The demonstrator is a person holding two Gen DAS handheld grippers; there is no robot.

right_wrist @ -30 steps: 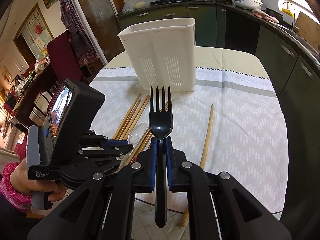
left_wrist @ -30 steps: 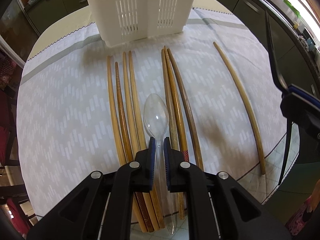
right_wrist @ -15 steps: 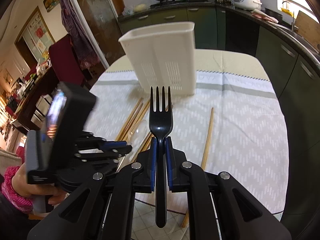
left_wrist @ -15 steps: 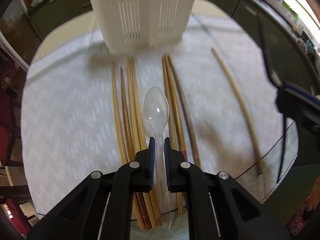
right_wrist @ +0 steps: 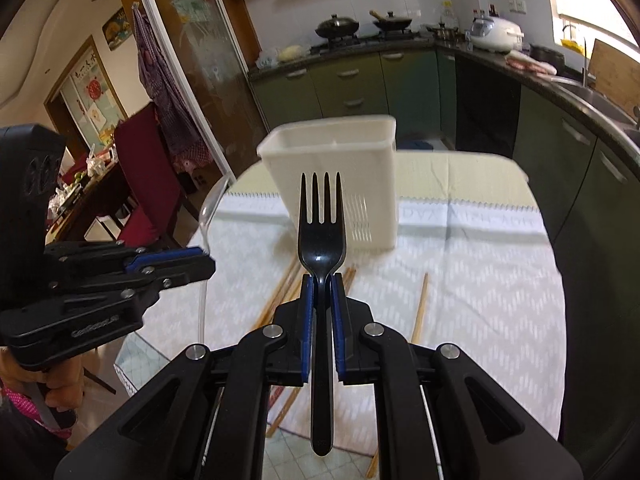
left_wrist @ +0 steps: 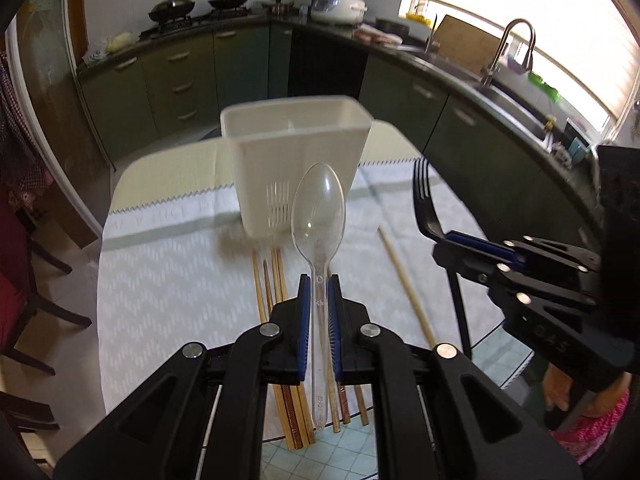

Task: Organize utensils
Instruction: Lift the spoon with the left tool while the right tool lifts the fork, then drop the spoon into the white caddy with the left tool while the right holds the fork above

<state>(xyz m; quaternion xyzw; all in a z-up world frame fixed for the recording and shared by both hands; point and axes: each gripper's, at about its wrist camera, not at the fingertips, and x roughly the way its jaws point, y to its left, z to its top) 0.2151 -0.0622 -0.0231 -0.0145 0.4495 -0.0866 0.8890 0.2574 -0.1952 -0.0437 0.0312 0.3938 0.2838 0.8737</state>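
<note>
My left gripper [left_wrist: 319, 280] is shut on the handle of a clear plastic spoon [left_wrist: 319, 210] and holds it upright in the air, bowl up, in front of the white slotted utensil holder [left_wrist: 298, 140]. My right gripper [right_wrist: 321, 280] is shut on a black plastic fork [right_wrist: 321, 236], tines up, also lifted and facing the holder [right_wrist: 352, 156]. The fork also shows at the right of the left wrist view [left_wrist: 425, 204]. The spoon also shows at the left of the right wrist view [right_wrist: 206, 216]. Several wooden chopsticks [left_wrist: 268, 280] lie on the tablecloth below.
The round table has a white patterned cloth [left_wrist: 168, 280]. One chopstick [left_wrist: 404, 280] lies apart at the right. A red chair [right_wrist: 144, 184] stands at the table's left. Green kitchen cabinets and a counter [right_wrist: 360, 80] stand beyond the table.
My left gripper has lifted the clear spoon off the table and tilted up to face the holder. My right gripper has kept the fork and tilted up a little.
</note>
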